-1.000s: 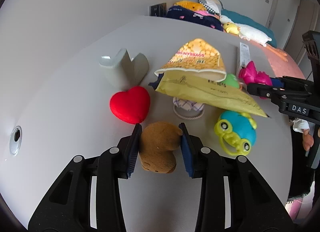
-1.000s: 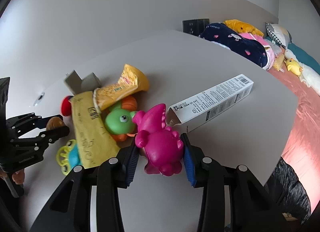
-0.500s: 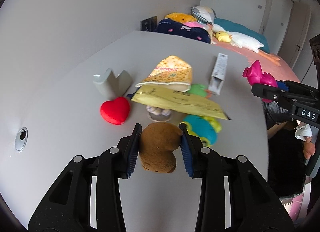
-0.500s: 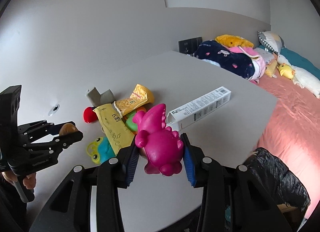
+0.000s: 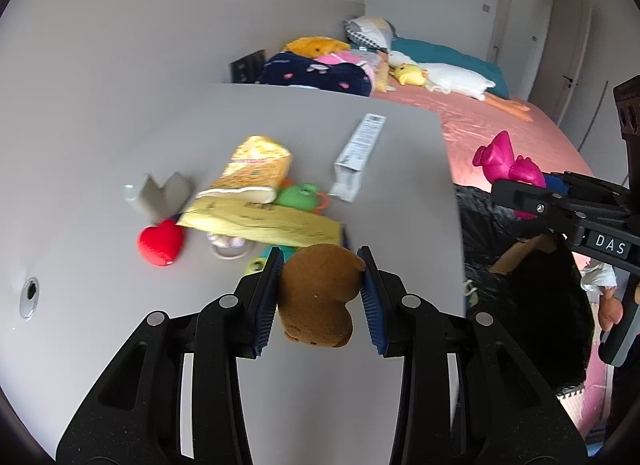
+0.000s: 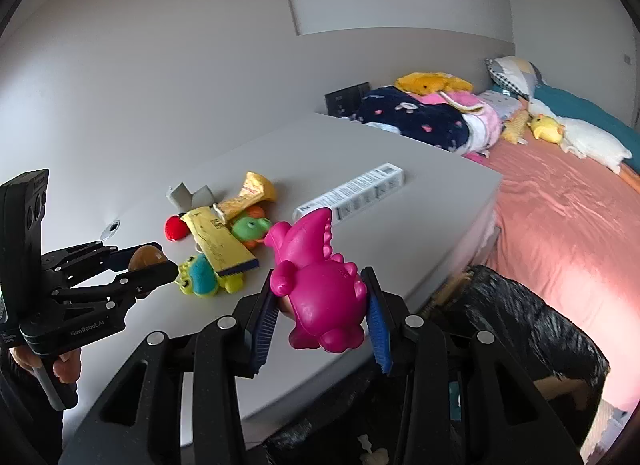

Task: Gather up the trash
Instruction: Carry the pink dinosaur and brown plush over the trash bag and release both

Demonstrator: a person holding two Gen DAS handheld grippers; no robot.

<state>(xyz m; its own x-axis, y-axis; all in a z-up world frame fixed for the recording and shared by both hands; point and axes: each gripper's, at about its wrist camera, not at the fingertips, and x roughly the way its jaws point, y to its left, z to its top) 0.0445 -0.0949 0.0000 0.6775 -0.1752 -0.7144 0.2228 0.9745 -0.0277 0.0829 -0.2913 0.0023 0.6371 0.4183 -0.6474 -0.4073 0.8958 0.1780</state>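
Location: home bedroom | Evidence: bed [image 6: 560,233] with pink sheet beside grey table [image 6: 420,233]; pillows [image 5: 370,31], folded navy blanket [image 6: 412,121] and plush toys [image 5: 448,79] on bed; closed door [image 5: 520,25] in far wall; wall socket panel [image 6: 346,99] behind table.

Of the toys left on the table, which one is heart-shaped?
The red plush heart, lying beside the grey folded card. The green toy and the blue-and-yellow frog are animal figures.
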